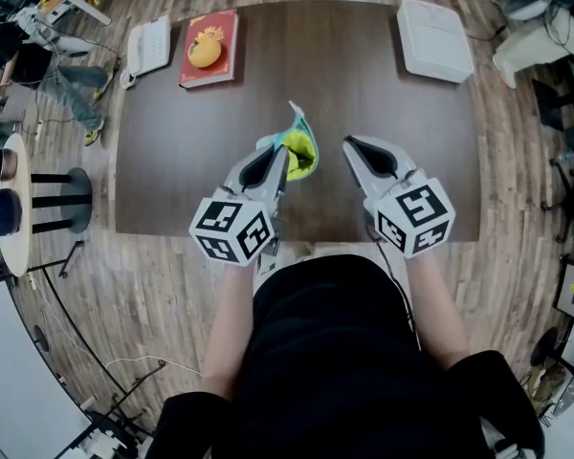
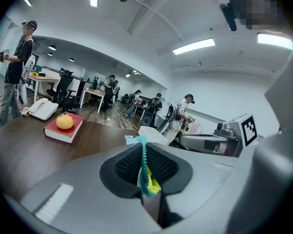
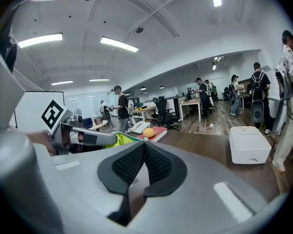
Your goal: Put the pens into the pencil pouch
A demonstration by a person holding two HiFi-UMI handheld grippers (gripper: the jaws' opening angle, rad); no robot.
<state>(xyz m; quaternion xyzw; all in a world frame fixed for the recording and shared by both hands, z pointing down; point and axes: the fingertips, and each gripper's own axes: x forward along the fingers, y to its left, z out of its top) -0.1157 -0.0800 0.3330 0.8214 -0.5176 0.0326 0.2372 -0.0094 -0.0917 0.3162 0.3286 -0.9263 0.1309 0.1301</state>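
Note:
The pencil pouch (image 1: 300, 151), yellow-green with a teal zipper edge, hangs above the dark table (image 1: 172, 170) near its front middle. My left gripper (image 1: 280, 157) is shut on the pouch's edge. In the left gripper view the teal zipper strip (image 2: 145, 165) is pinched between the pads of the left gripper (image 2: 144, 155). Just right of the pouch, my right gripper (image 1: 348, 145) is shut and holds nothing. The right gripper view shows the right gripper (image 3: 143, 151) with its pads together, and the pouch (image 3: 118, 140) to its left. No pen shows in any view.
A red book (image 1: 210, 27) with an orange fruit (image 1: 205, 53) on it lies at the table's far left, beside a white telephone (image 1: 149, 46). A white box (image 1: 434, 39) sits at the far right corner. Office desks, chairs and several people stand around.

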